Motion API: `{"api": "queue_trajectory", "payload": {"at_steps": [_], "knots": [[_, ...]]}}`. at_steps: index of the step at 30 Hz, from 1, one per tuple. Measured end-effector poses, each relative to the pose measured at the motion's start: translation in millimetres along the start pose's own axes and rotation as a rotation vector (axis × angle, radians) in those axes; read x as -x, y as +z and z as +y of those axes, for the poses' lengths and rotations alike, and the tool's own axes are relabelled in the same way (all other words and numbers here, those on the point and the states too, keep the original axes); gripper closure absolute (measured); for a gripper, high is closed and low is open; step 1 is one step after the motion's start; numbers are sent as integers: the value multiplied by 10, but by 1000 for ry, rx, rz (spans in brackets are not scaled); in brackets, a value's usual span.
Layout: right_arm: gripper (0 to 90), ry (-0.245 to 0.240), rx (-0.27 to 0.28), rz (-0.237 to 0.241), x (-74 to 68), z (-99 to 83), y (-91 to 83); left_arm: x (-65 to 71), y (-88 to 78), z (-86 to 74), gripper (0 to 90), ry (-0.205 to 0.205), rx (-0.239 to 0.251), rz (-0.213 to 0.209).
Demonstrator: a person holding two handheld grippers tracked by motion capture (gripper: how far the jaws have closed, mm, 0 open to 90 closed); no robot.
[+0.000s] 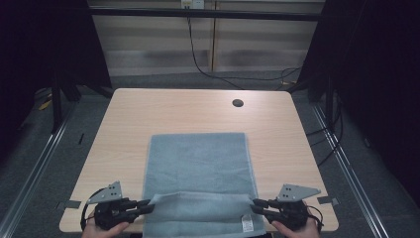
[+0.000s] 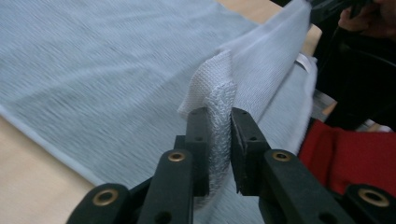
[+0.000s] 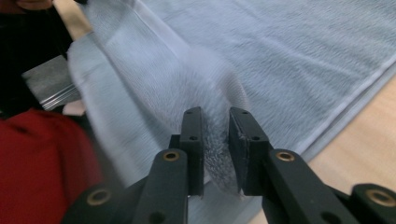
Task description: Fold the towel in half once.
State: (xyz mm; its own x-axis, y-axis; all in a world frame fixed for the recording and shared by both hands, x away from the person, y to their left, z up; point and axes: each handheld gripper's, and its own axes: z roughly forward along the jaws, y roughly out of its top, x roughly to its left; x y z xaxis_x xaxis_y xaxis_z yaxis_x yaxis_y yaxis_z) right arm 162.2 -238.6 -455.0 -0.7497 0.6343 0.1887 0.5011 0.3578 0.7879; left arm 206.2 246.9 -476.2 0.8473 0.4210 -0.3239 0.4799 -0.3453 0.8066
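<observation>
Black tongs (image 2: 218,119) (image 3: 215,116) slackly around folded terry towel (image 1: 198,163) corners | wood-grain table (image 1: 148,109)

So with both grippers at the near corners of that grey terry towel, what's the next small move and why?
Probably draw both grippers back clear of the grey terry towel. Its near edge is folded over, and the left gripper and right gripper have cloth between jaws that look slack rather than clamped.
</observation>
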Motion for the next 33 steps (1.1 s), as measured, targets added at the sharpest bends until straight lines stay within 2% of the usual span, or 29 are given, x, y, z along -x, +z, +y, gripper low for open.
{"api": "queue_trajectory", "payload": {"at_steps": [2, 4, 6, 9, 10, 11, 13, 15, 16, 18, 20, 22, 23, 25, 26, 28, 29, 31, 32, 33], "knots": [[740, -3, 4, 4, -47, -50, -84, 68, -20, -29, 767, 21, -12, -30], [733, 8, 22, 14, -70, -97, -158, 139, -49, -46, 752, 24, -13, -65], [726, 22, 38, 14, -71, -124, -196, 187, -75, -62, 738, 22, -4, -68], [700, 21, 38, 1, -29, -95, -160, 244, -151, -89, 700, 40, 6, -112], [700, 21, 38, 1, -29, -95, -160, 244, -151, -89, 692, 40, 6, -112], [677, 12, 33, -14, 24, -31, -87, 253, -166, -88, 692, 48, 11, -114], [664, 0, 21, -13, 87, 33, 5, 232, -180, -63, 670, 49, 13, -98], [644, 9, 0, -4, 167, 91, 133, 151, -148, 4, 633, 42, 14, -84], [643, 5, -13, -8, 214, 120, 204, 89, -114, 55, 626, 47, 15, -72], [648, 21, -16, -7, 330, 180, 348, -54, -18, 174, 628, 31, 17, -58], [649, 17, -35, -14, 432, 250, 487, -210, 94, 310, 625, 19, 15, -69], [653, 20, -49, -25, 533, 330, 602, -369, 211, 419, 624, 6, 29, -26], [653, 29, -44, -18, 592, 372, 654, -463, 278, 472, 624, -13, 16, -19], [656, 30, -42, -30, 694, 463, 744, -632, 394, 563, 625, -18, -3, 41], [656, 33, -39, -27, 743, 504, 789, -715, 451, 606, 624, -31, -18, 52], [655, 36, -46, -38, 825, 570, 869, -843, 529, 667, 618, -36, -19, 110], [657, 38, -50, -41, 863, 590, 910, -907, 567, 690, 607, -51, -30, 113], [682, 45, -58, -37, 922, 604, 984, -981, 615, 701, 622, -53, -27, 140], [682, 39, -71, -41, 935, 603, 1011, -1035, 640, 685, 638, -65, -48, 140], [673, 36, -92, -61, 955, 599, 1045, -1067, 658, 663, 642, -73, -73, 164]]}}
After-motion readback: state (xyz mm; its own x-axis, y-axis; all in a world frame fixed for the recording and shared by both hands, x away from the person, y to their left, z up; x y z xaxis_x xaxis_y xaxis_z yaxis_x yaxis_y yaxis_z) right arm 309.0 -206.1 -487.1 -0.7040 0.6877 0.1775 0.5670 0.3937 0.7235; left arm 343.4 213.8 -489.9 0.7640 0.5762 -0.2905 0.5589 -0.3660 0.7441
